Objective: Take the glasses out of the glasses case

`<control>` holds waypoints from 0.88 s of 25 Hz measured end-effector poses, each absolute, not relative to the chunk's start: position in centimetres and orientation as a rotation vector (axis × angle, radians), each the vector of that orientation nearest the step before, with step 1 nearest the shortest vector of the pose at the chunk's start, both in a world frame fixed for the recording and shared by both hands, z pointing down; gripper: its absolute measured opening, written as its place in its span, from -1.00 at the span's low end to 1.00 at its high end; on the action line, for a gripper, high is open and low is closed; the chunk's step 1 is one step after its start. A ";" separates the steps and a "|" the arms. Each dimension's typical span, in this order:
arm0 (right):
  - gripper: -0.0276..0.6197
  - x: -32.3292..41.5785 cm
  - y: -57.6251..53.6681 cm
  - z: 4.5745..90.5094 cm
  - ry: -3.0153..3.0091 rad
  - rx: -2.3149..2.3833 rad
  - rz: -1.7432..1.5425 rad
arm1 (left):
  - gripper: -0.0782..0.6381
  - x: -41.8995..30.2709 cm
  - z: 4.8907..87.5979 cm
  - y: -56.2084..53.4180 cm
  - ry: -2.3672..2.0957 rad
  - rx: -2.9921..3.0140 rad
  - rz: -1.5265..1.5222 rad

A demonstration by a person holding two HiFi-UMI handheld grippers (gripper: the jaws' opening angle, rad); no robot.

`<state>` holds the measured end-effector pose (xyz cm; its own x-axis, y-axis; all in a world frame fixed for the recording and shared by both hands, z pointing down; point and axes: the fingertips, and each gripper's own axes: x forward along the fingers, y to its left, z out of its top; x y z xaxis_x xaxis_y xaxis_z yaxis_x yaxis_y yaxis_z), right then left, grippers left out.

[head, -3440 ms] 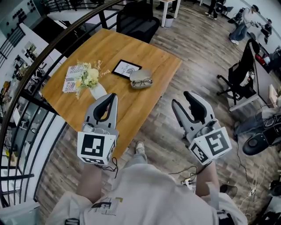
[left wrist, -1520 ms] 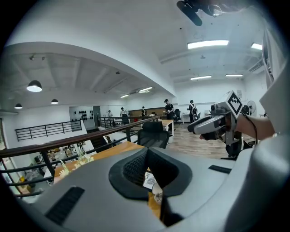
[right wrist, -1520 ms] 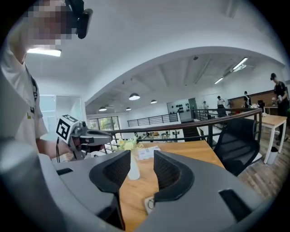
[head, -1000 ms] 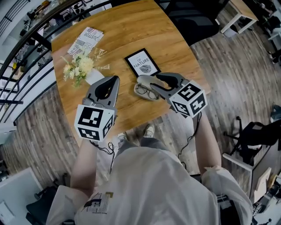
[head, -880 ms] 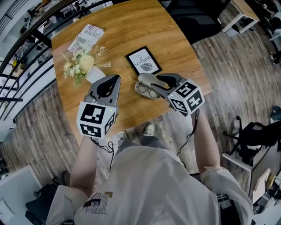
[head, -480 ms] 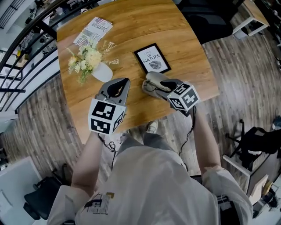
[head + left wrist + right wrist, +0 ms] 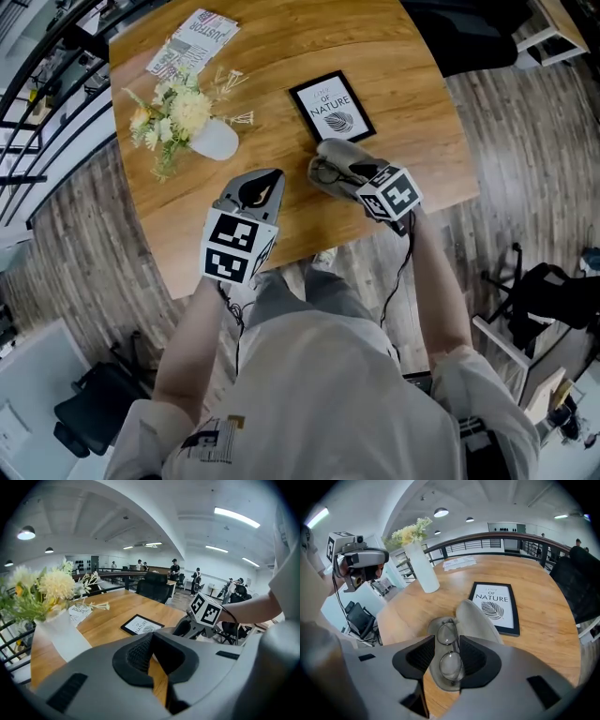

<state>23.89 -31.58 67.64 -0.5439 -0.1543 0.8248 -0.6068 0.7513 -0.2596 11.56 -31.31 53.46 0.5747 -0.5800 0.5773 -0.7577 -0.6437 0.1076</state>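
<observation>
One round wooden table (image 7: pixel 281 47), holding:
- one grey oval soft glasses case (image 7: pixel 336 155), lid hinged open
- one pair of thin round metal-rimmed glasses (image 7: pixel 446 633), lying inside that case
- one black-framed print (image 7: pixel 333 106), flat, just beyond the case
- one white smooth vase (image 7: pixel 216 141) of pale flowers (image 7: pixel 178 112), left of the case, well apart
- one printed magazine (image 7: pixel 192 42), far left of the case, past the vase

Two grippers, each with a marker cube.
- Right gripper (image 7: pixel 449 648): arm reached forward and low at the case. Ribbed black pads spread, straddling the near lens; contact couldn't be told.
- Left gripper (image 7: pixel 152 638): forearm forward, hovering left of the case. Jaw tips pressed together, nothing held.
</observation>
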 end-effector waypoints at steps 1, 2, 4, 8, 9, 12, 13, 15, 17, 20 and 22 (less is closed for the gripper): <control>-0.35 23.7 -31.7 68.2 -2.089 0.560 0.685 | -0.74 11.5 54.0 -31.3 -1.083 2.455 0.728; -0.35 23.6 -31.7 68.7 -2.080 0.544 0.694 | -0.74 11.4 54.6 -31.3 -1.076 2.443 0.734; -0.35 23.4 -31.6 69.9 -2.050 0.503 0.699 | -0.74 11.3 55.6 -31.1 -1.058 2.416 0.749; -0.35 23.2 -31.4 71.7 -1.993 0.459 0.694 | -0.74 10.8 56.7 -30.9 -1.035 2.384 0.785; -0.35 23.1 -31.4 72.0 -1.984 0.454 0.696 | -0.74 10.6 56.9 -30.8 -1.035 2.377 0.787; -0.35 23.0 -31.4 72.9 -1.959 0.437 0.686 | -0.74 10.0 57.3 -30.4 -1.036 2.355 0.786; -0.34 22.9 -31.3 73.2 -1.955 0.429 0.689 | -0.74 9.8 57.4 -30.3 -1.036 2.349 0.785; -0.34 22.8 -31.3 73.5 -1.956 0.417 0.724 | -0.74 9.4 57.6 -30.0 -1.036 2.338 0.778; -0.34 23.0 -31.2 73.7 -1.945 0.422 0.768 | -0.74 9.2 57.8 -29.9 -1.033 2.331 0.767; -0.34 23.0 -31.0 74.1 -1.937 0.430 0.813 | -0.74 9.1 58.0 -29.6 -1.025 2.326 0.760; -0.35 22.9 -30.7 74.2 -1.919 0.427 0.837 | -0.74 9.1 58.1 -29.3 -1.018 2.325 0.763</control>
<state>22.95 -30.68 74.16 -0.4751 0.0551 0.8782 -0.6064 0.7028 -0.3721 9.10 -29.30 58.08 0.5663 -0.4981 0.6566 -0.7699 -0.6040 0.2058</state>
